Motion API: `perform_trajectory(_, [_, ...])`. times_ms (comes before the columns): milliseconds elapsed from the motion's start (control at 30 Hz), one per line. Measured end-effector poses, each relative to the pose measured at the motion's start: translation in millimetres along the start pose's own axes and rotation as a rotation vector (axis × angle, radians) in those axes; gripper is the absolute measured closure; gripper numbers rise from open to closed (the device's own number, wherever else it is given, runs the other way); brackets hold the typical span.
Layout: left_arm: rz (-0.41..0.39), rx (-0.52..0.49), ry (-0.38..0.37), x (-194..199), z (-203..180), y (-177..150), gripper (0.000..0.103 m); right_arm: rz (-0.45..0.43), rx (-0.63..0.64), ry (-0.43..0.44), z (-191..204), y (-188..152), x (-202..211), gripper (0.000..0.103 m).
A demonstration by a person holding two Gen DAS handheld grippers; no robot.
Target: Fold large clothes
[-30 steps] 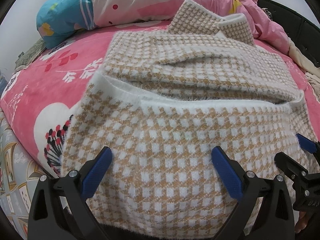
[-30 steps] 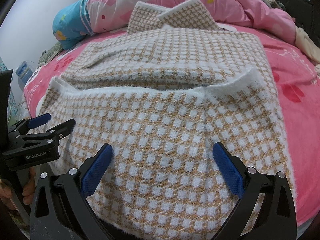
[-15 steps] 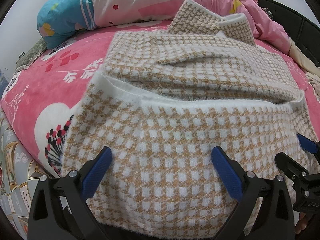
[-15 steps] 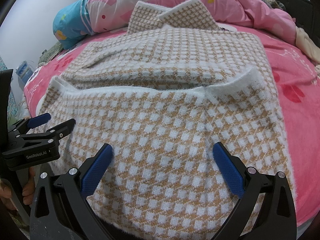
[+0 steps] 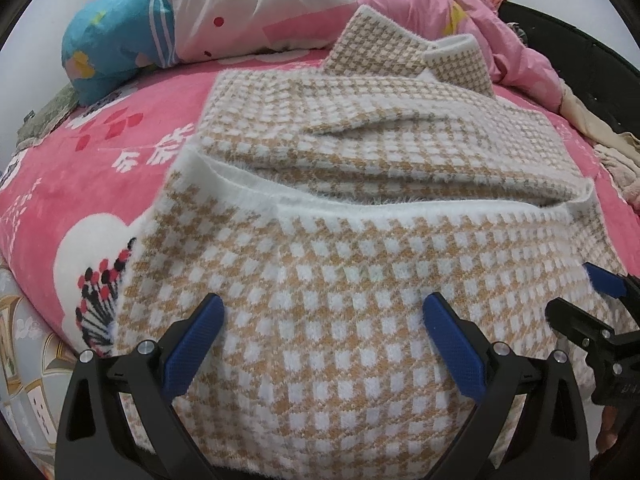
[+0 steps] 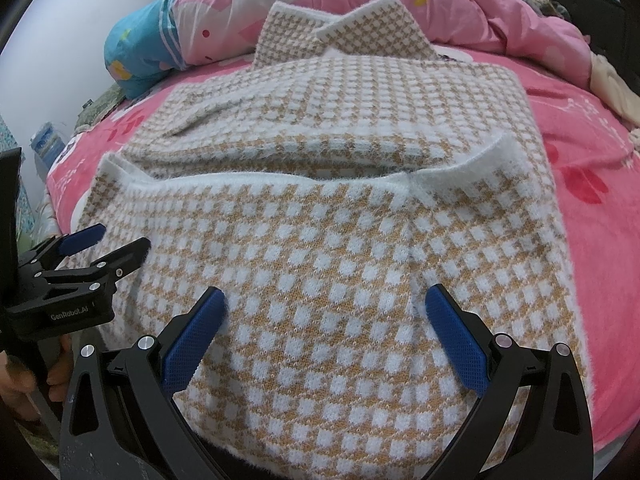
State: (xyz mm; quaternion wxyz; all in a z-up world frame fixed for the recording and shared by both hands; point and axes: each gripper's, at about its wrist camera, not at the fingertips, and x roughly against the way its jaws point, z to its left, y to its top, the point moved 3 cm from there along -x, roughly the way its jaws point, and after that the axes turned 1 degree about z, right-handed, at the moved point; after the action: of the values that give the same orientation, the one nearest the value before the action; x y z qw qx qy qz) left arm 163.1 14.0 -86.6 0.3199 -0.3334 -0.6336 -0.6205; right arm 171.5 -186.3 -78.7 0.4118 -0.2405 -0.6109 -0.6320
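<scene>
I count one checked garment (image 5: 344, 320), two grippers, left (image 5: 320, 332) and right (image 6: 326, 320), above it, one quilt (image 5: 280, 12) behind it.

Tan-and-white checked sweater (image 5: 360, 280), white-edged; pink floral bed (image 5: 100, 168); pink quilt (image 5: 280, 4), blue-ended at 10 o'clock.

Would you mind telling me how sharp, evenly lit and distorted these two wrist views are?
Left wrist view: soft, even light, no glare; the checked garment is sharp, and fisheye bulges the bed within dark corners. Right wrist view: same flat light and bulge, with the near hem slightly soft.
</scene>
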Motion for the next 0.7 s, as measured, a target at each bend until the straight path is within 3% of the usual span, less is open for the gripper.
perform_trajectory(300, [-0.040,-0.018,-0.038,13.3,5.1,2.9,0.005,0.010,-0.002,-0.002,0.2,-0.6,8.1,0.007])
perform_trajectory(700, [-0.142,-0.026,-0.027,40.9,14.8,14.6,0.005,-0.054,-0.010,0.008,5.9,3.3,38.7,0.007])
